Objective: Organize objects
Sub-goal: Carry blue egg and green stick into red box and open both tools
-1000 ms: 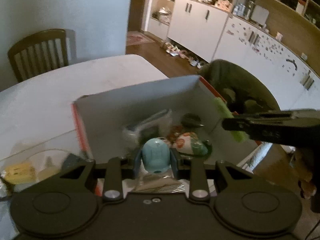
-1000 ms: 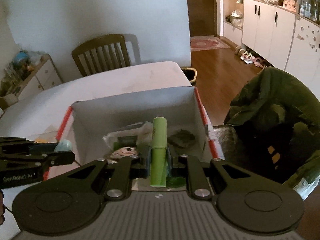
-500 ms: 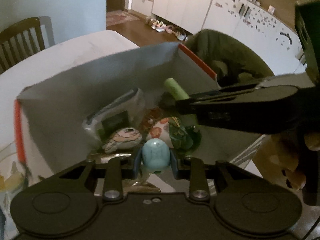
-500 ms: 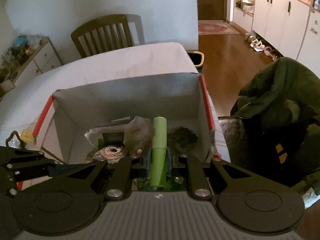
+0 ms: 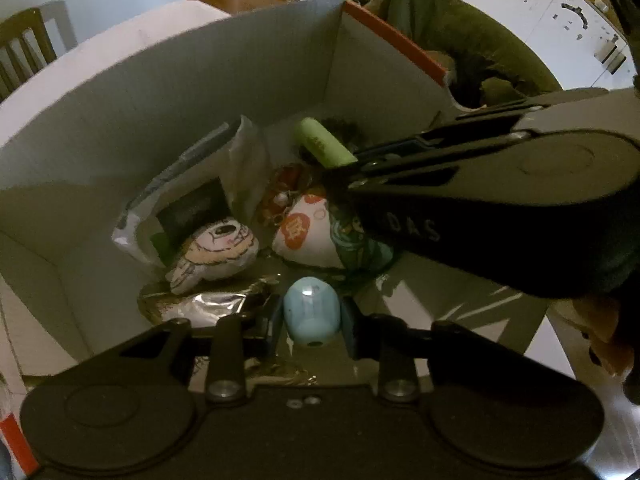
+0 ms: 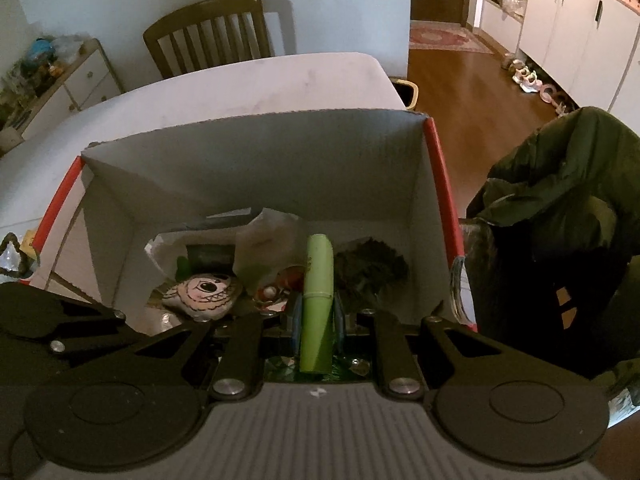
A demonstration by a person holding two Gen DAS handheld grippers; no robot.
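Observation:
A grey cardboard box (image 5: 160, 92) (image 6: 260, 152) with red outer sides stands on the white table. My left gripper (image 5: 311, 316) is shut on a pale blue egg-shaped toy (image 5: 310, 314), held low inside the box near its front. My right gripper (image 6: 316, 316) is shut on a light green tube (image 6: 318, 292) (image 5: 322, 142), which points into the box above the other contents. Inside lie a fish-shaped plush (image 5: 216, 250) (image 6: 202, 294), a printed pouch (image 5: 316, 236), a plastic bag (image 5: 192, 184), foil wrap (image 5: 212, 302) and a dark clump (image 6: 372, 268).
A dark green jacket (image 6: 560, 220) hangs over something right of the box. A wooden chair (image 6: 216, 32) stands behind the table (image 6: 240, 92). White cabinets (image 6: 580, 28) line the far wall. A clear bag with yellow items (image 6: 16, 248) lies left of the box.
Both grippers have come down and forward into the box, each keeping its object. The left wrist view has tilted down, so the box contents now fill it.

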